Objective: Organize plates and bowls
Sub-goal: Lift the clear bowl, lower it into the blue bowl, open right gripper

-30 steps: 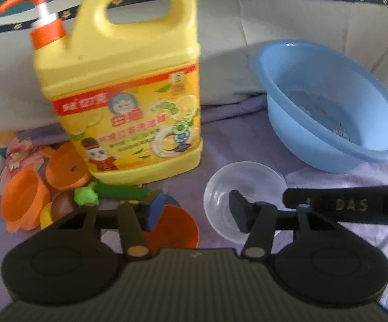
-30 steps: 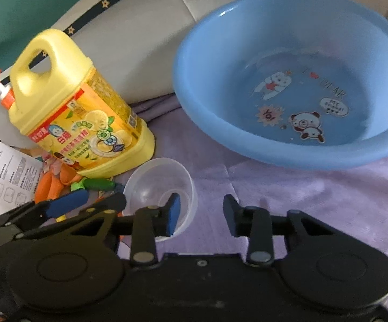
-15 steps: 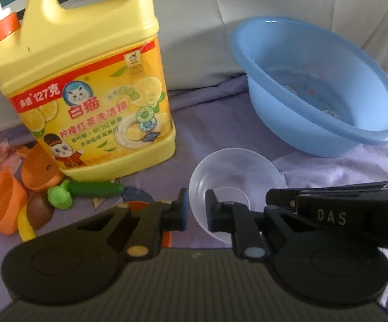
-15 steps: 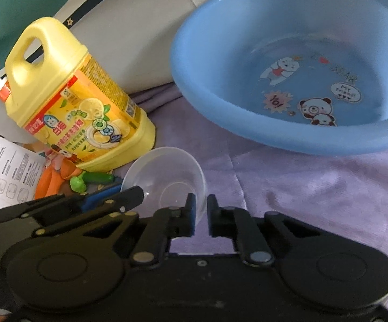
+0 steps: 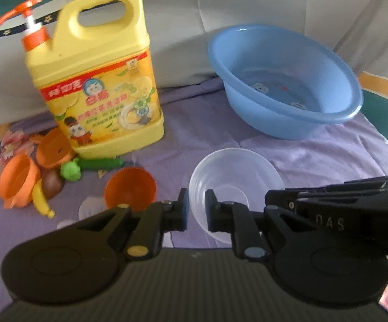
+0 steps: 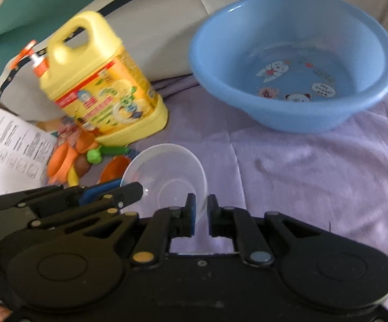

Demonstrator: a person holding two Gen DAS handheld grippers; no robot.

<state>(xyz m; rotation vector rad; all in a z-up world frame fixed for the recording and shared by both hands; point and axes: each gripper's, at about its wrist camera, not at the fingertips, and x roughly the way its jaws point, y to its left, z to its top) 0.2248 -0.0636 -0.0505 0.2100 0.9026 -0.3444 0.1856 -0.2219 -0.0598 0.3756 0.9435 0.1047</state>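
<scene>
Two grippers meet on one clear bowl, and each camera shows its own side of this.

From the left wrist view, the left gripper (image 5: 196, 206) has its jaws nearly together, with the near left rim of the clear bowl (image 5: 235, 185) standing in the narrow gap between them. I judge that it pinches this rim, though the touch itself is hard to confirm through clear plastic. The bowl lies straight ahead of the fingers and a little to the right, mouth up, over the purple cloth (image 5: 328, 155). The right gripper (image 5: 328, 198) comes in from the right, level with the far right rim of the bowl. Beyond stands the blue basin (image 5: 285, 86), well apart and to the right. The yellow detergent jug (image 5: 100, 86) stands at the left, with an orange bowl (image 5: 130, 187) and toy food near its foot.

From the right wrist view, the right gripper (image 6: 200, 214) is also almost closed, and the right wall of the bowl (image 6: 164, 179) passes between its fingers, so it seems to hold that side. The bowl sits ahead and to the left, tilted toward the camera. The basin (image 6: 293, 61) is ahead to the right and holds no dishes. The next move probably turns on this: the basin lies on the right gripper's side.
</scene>
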